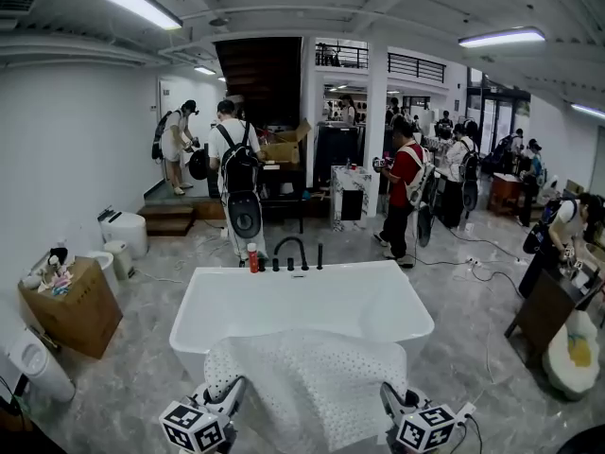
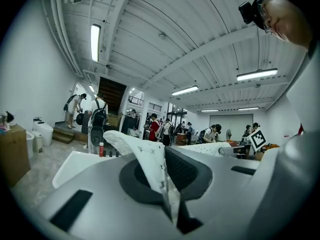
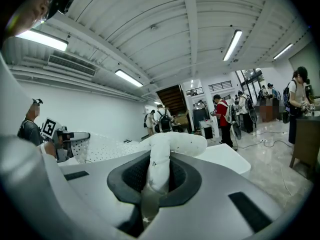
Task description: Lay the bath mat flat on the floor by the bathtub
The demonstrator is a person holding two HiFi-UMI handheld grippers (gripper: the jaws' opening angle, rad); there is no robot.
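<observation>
A white perforated bath mat (image 1: 307, 381) hangs stretched between my two grippers, held up in front of the white bathtub (image 1: 302, 301). My left gripper (image 1: 230, 392) is shut on the mat's left corner; in the left gripper view the mat (image 2: 150, 161) is pinched between the jaws. My right gripper (image 1: 389, 397) is shut on the right corner, where the mat (image 3: 162, 156) folds over the jaws. The bathtub (image 2: 75, 161) lies ahead to the left in the left gripper view, while in the right gripper view the bathtub (image 3: 225, 156) lies to the right.
A red bottle (image 1: 252, 257) and black tap fittings (image 1: 291, 250) stand on the tub's far rim. A cardboard box (image 1: 71, 305) and toilets (image 1: 123, 232) are at the left. A dark cabinet (image 1: 548, 305) is at the right. Several people stand beyond the tub.
</observation>
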